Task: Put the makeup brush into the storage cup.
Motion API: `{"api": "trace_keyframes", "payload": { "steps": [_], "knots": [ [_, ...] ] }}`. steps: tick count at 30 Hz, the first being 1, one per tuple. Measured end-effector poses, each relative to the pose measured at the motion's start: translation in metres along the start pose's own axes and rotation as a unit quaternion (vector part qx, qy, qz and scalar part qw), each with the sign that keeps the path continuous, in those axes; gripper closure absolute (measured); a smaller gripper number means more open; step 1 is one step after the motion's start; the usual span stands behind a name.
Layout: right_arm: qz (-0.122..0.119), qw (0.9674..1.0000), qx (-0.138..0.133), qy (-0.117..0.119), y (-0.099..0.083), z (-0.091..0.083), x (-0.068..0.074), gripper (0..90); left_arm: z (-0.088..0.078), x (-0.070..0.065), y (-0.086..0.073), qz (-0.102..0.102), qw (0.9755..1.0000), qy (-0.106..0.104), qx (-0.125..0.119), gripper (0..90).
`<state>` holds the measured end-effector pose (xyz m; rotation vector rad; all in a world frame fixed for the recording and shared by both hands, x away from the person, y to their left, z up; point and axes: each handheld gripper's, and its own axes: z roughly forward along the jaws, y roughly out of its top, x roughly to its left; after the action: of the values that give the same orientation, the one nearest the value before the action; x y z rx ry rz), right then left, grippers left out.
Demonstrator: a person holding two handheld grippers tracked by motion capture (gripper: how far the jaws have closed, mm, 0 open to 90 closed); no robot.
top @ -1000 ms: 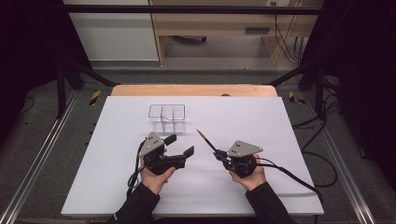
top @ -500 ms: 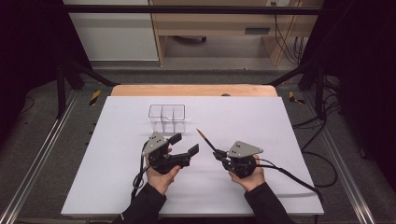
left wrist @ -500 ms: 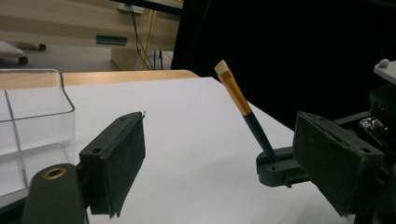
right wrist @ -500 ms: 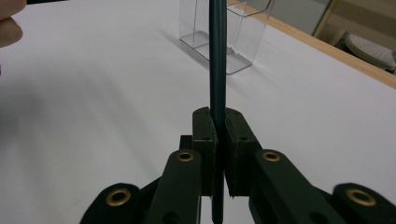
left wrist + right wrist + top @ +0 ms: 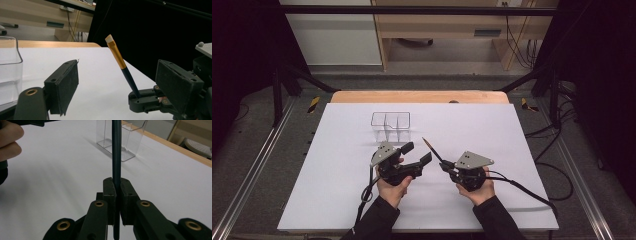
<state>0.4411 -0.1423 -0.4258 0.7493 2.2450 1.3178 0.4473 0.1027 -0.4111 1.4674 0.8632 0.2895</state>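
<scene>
Tabletop: a white sheet (image 5: 337,170) covers most of it, with a strip of bare wood showing along the far edge.
Left tongs (image 5: 418,153): held in the person's left hand (image 5: 393,187) near the middle of the sheet, jaws spread wide apart with nothing between them. In the left gripper view (image 5: 116,83) the two padded jaws stand well apart, with white sheet visible in the gap.
Right tongs (image 5: 446,165): held in the person's right hand (image 5: 477,190), just to the right of the left tongs, jaws closed on the handle of a brush. In the right gripper view (image 5: 117,195) the two pads press against the dark handle from both sides.
Makeup brush (image 5: 432,150): gripped low on its dark handle by the right tongs, the rest slanting up and away toward the far left, clear of the sheet. In the left gripper view (image 5: 117,56) it shows a gold ferrule and a flat pale tip, tilted, with the tip uppermost. In the right gripper view (image 5: 116,152) the handle runs straight up out of the jaws.
Clear organizer (image 5: 390,124): a transparent plastic box with inner dividers, standing on the sheet beyond the two tongs, nearer the far edge and apart from both.
Cables: a black cable trails from each set of tongs back toward the near edge.
</scene>
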Motion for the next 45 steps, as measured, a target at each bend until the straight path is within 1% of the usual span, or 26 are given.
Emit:
{"api": "trace_keyframes", "payload": {
  "steps": [2,7,14,17,21,27,31,39,45],
  "knots": [
    [0.001,1.0,0.0,0.001,0.0,0.0,0.0,84.8,0.002,0.0,-0.001,-0.003,1.0,-0.002,0.001,18.3],
    [0.001,1.0,-0.001,0.002,0.0,0.001,0.001,84.8,0.005,0.001,-0.004,-0.016,0.9999,-0.001,-0.006,20.4],
    [0.005,1.0,-0.006,-0.001,0.0,0.001,0.001,84.8,0.01,-0.001,-0.008,-0.03,0.9995,-0.005,-0.013,26.0],
    [0.007,0.9999,-0.007,0.001,0.0,0.001,0.001,84.8,0.012,-0.001,-0.008,-0.037,0.9992,-0.009,-0.014,28.9],
    [0.01,0.9999,-0.008,0.003,0.0,0.002,0.001,84.8,0.014,-0.004,-0.01,-0.042,0.9989,-0.012,-0.019,33.0],
    [0.015,0.9998,-0.012,0.004,0.0,0.002,0.001,84.8,0.017,-0.006,-0.014,-0.056,0.9981,-0.012,-0.022,39.2],
    [0.017,0.9998,-0.013,0.006,0.0,0.002,0.002,84.8,0.019,-0.007,-0.015,-0.059,0.9978,-0.015,-0.024,43.1],
    [0.018,0.9997,-0.015,0.006,0.0,0.003,0.002,84.8,0.021,-0.008,-0.016,-0.078,0.9963,-0.02,-0.028,52.5],
    [0.019,0.9997,-0.016,0.006,0.0,0.003,0.002,84.8,0.022,-0.009,-0.017,-0.084,0.9958,-0.021,-0.031,58.6]
  ]
}}
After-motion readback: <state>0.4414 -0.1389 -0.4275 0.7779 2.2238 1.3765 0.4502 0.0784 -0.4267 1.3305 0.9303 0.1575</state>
